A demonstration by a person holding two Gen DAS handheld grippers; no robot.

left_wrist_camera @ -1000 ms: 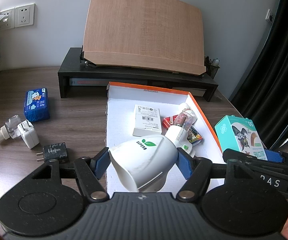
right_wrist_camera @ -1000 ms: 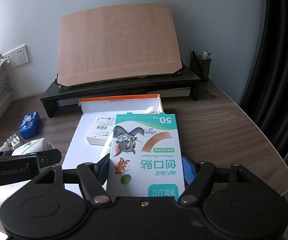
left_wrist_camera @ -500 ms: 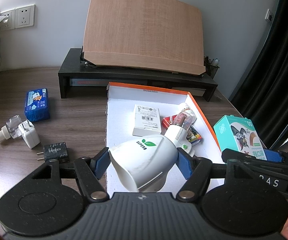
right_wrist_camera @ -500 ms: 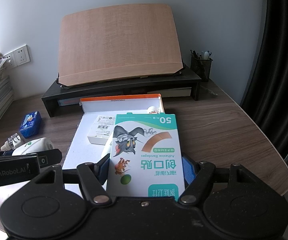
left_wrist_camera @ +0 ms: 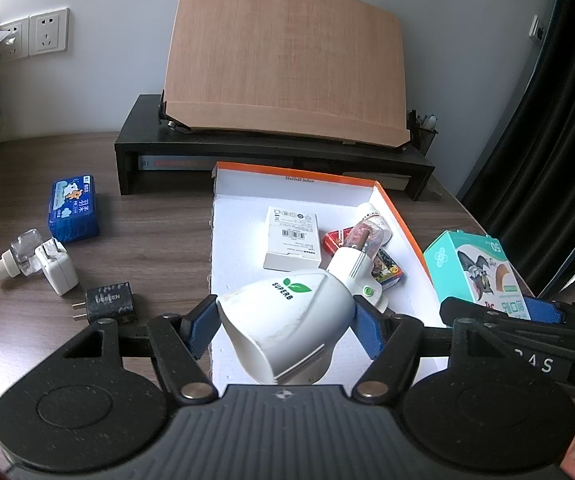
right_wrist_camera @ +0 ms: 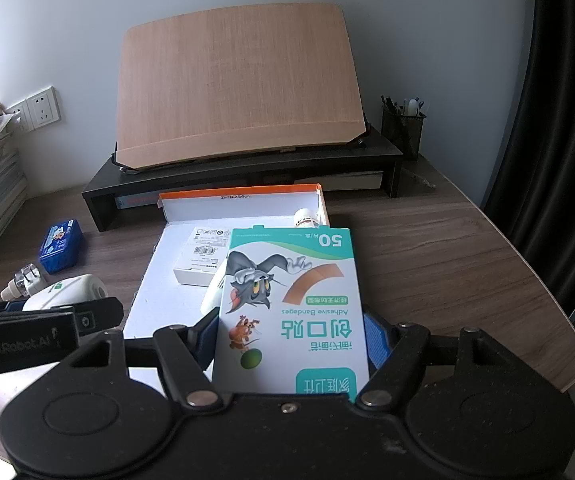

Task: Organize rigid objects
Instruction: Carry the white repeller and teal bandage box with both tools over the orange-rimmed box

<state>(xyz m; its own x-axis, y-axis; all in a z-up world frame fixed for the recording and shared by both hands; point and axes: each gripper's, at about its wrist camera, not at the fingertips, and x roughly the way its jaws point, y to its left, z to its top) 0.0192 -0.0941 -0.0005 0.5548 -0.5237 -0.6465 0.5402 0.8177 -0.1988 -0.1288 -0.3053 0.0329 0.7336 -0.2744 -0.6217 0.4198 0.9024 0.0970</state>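
My left gripper [left_wrist_camera: 283,322] is shut on a white plug-in device [left_wrist_camera: 287,320] marked SUPERB, held over the near end of the orange-rimmed box [left_wrist_camera: 403,224]. The right gripper [right_wrist_camera: 291,332] is shut on a teal adhesive-bandage box [right_wrist_camera: 293,308] with a cartoon cat, held over the same box's [right_wrist_camera: 239,192] near right part. Inside the box lie a white carton [left_wrist_camera: 292,238], a small bottle [left_wrist_camera: 371,216] and a red packet [left_wrist_camera: 337,240]. In the left wrist view the bandage box [left_wrist_camera: 475,272] and right gripper show at the right.
On the wooden desk left of the box lie a blue tissue pack [left_wrist_camera: 73,208], a clear refill bottle [left_wrist_camera: 17,256], a white charger [left_wrist_camera: 57,268] and a black charger [left_wrist_camera: 109,302]. A black riser [left_wrist_camera: 271,156] with a tilted wooden board [left_wrist_camera: 287,64] stands behind. A pen cup [right_wrist_camera: 403,128] is far right.
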